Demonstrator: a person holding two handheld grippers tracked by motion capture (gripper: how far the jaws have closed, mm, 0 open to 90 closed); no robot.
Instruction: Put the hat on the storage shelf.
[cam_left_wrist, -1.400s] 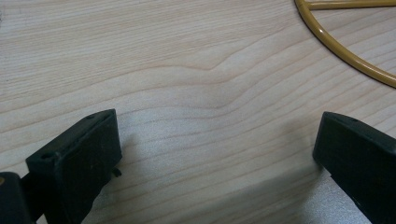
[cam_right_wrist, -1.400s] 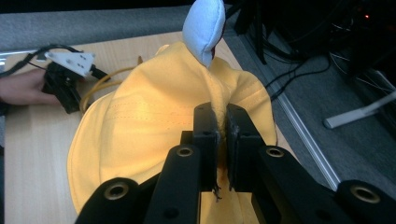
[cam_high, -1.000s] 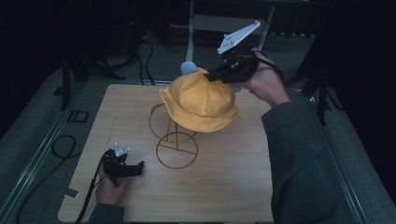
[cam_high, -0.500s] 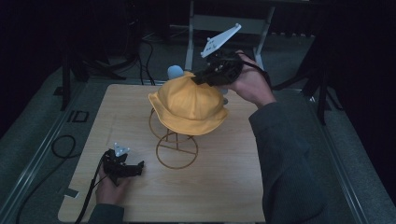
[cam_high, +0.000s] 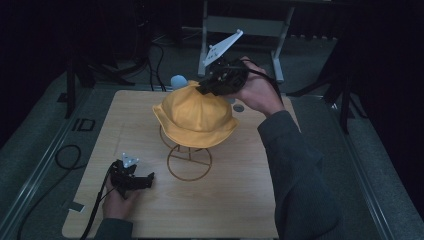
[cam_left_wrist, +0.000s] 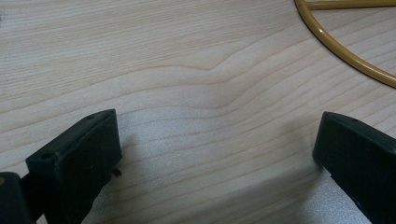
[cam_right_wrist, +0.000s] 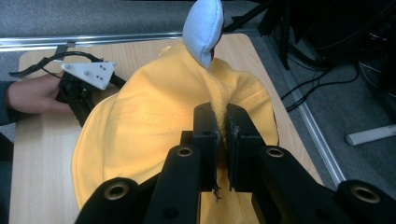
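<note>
A yellow bucket hat (cam_high: 195, 117) hangs over a gold wire stand (cam_high: 189, 162) in the middle of the wooden table (cam_high: 240, 200). My right gripper (cam_high: 206, 88) comes in from the far right and is shut on a fold of the hat's crown (cam_right_wrist: 222, 119). A pale blue padded ball (cam_right_wrist: 203, 28) pokes up just behind the hat. My left gripper (cam_high: 147, 179) rests on the table near the front left, open, its jaws wide apart with bare wood between them (cam_left_wrist: 219, 135). A curve of the stand's base ring (cam_left_wrist: 345, 51) shows ahead of it.
A small grey disc (cam_high: 239, 107) lies on the table behind the hat. A metal rail (cam_high: 45, 160) runs along the table's left side, with a black cable (cam_high: 65, 155) looped on the floor. A grey frame leg (cam_high: 277, 50) stands beyond the far edge.
My right gripper has carried the hat leftward and a little lower, so it now sits more squarely over the wire stand. The left gripper has stayed put.
</note>
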